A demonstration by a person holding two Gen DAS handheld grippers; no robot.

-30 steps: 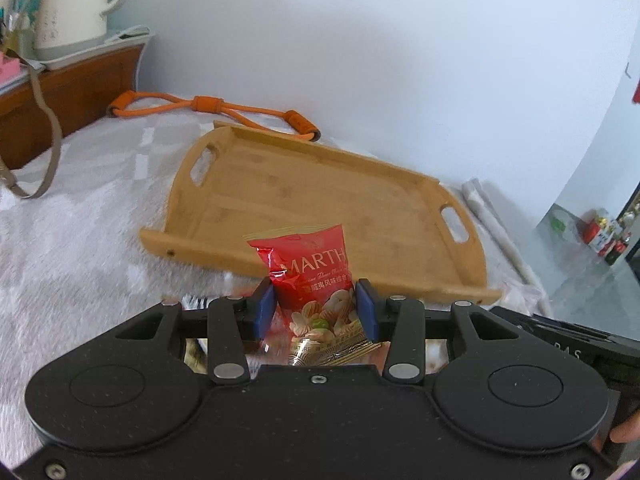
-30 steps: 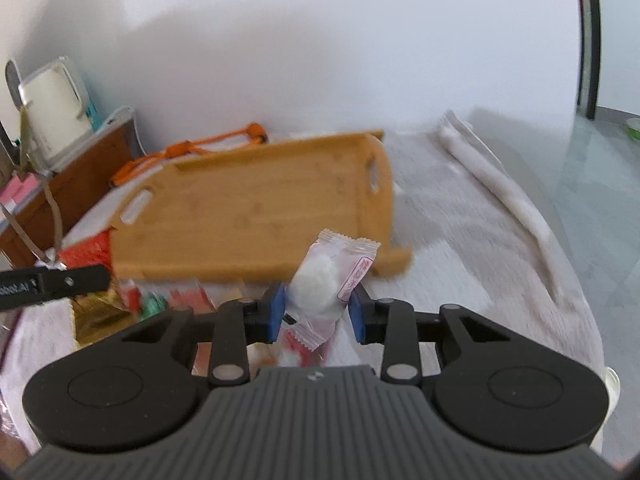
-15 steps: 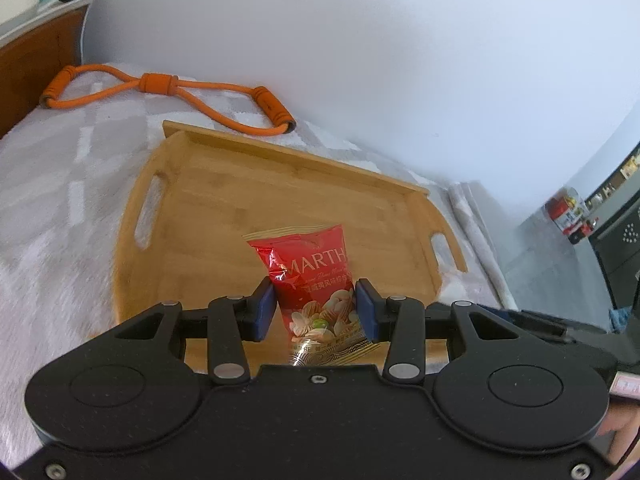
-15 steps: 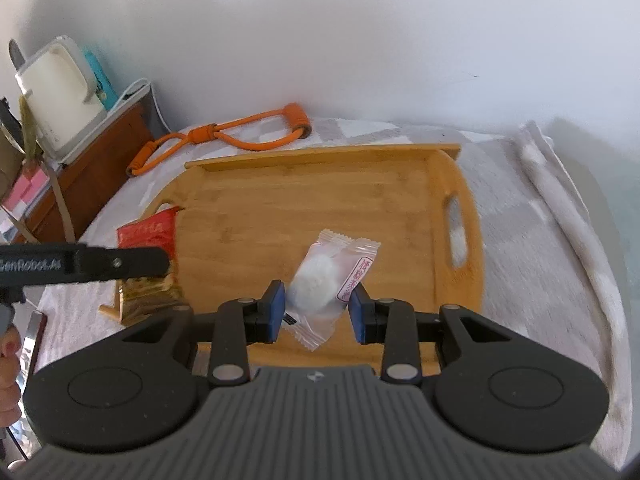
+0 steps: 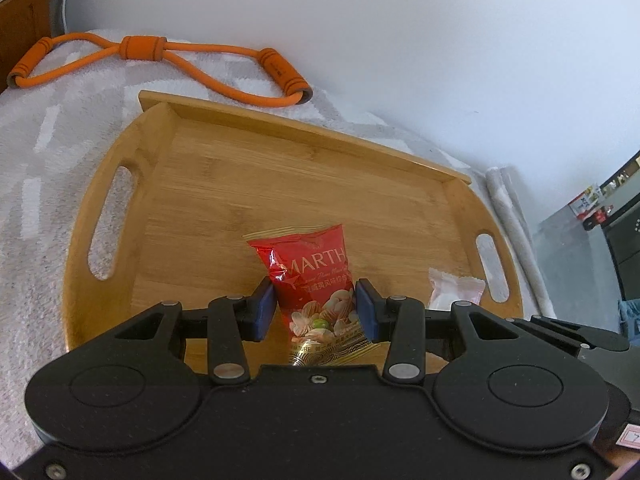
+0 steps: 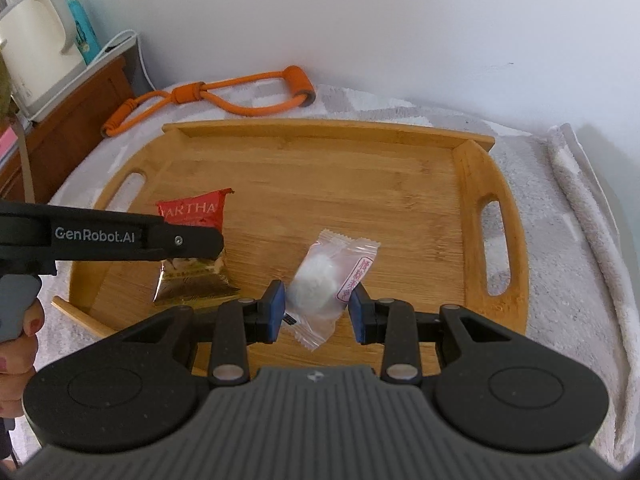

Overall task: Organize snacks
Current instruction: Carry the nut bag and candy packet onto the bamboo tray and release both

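left gripper (image 5: 315, 308) pinches red nut packet (image 5: 310, 276), long axis pointing forward | right gripper (image 6: 317, 307) pinches clear candy wrapper (image 6: 328, 280) | both above bamboo tray (image 6: 464, 184), tray directly below

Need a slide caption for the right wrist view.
Right hand-held gripper carries a clear-wrapped white candy over the bamboo tray.

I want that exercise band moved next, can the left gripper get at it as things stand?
Probably not yet: the left gripper is shut on the red nut packet over the bamboo tray. The orange exercise band lies uncovered beyond the tray's far rim.
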